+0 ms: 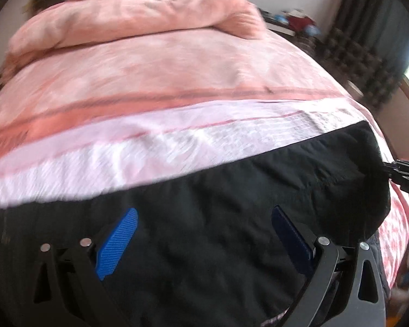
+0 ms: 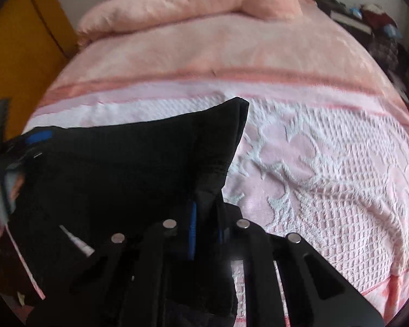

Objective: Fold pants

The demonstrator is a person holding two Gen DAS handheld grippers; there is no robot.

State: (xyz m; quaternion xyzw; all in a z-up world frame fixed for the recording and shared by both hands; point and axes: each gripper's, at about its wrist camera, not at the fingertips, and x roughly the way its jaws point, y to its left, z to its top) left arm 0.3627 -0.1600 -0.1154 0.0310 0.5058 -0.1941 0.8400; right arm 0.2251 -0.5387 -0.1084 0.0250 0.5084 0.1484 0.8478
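- Your left gripper has its blue-padded fingers spread wide apart, with nothing pinched between the pads.
- It sits low over the black pants, angled forward and down.
- Your right gripper has its fingers drawn close together, pinching a fold of the pants between the pads.
- In the left wrist view, your right gripper shows at the far right edge, at the cloth's end.
- In the right wrist view, your left gripper shows at the far left edge, blurred.
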